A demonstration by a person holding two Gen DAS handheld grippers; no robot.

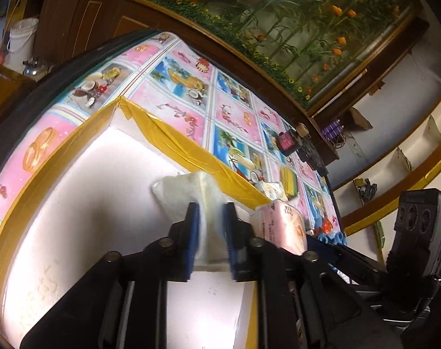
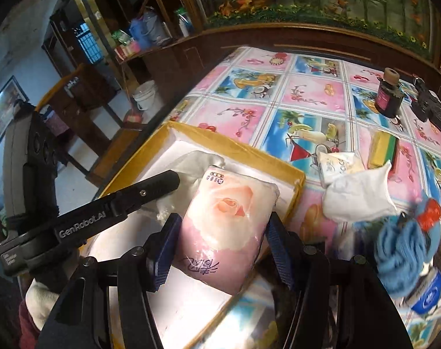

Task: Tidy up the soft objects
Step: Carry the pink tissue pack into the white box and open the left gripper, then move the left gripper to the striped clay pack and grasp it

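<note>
Here right hand-held gripper [image 2: 220, 244] clamps pink tissue pack [image 2: 226, 224] over box [image 2: 240, 152]; left hand-held gripper [image 1: 211, 232] narrow around tissue [image 1: 191, 192].

A pink tissue pack [image 2: 223, 226] printed with a rose hangs tilted over the near right rim of the white, yellow-taped box [image 2: 235, 148]; a crumpled white tissue [image 1: 188, 192] lies inside the box. On the surface to the right lie a white cloth [image 2: 360, 195], a small tissue packet [image 2: 336, 164], a yellow-green sponge [image 2: 383, 148] and blue yarn [image 2: 400, 256].

Two black plastic handheld grippers: left gripper [image 1: 211, 226] and right gripper [image 2: 222, 247] with ribbed blue rubber pads [image 2: 164, 250], round silver screw heads on linkage arms, white "GenRoboT.AI" lettering, grey camera module with three dark lenses.
</note>
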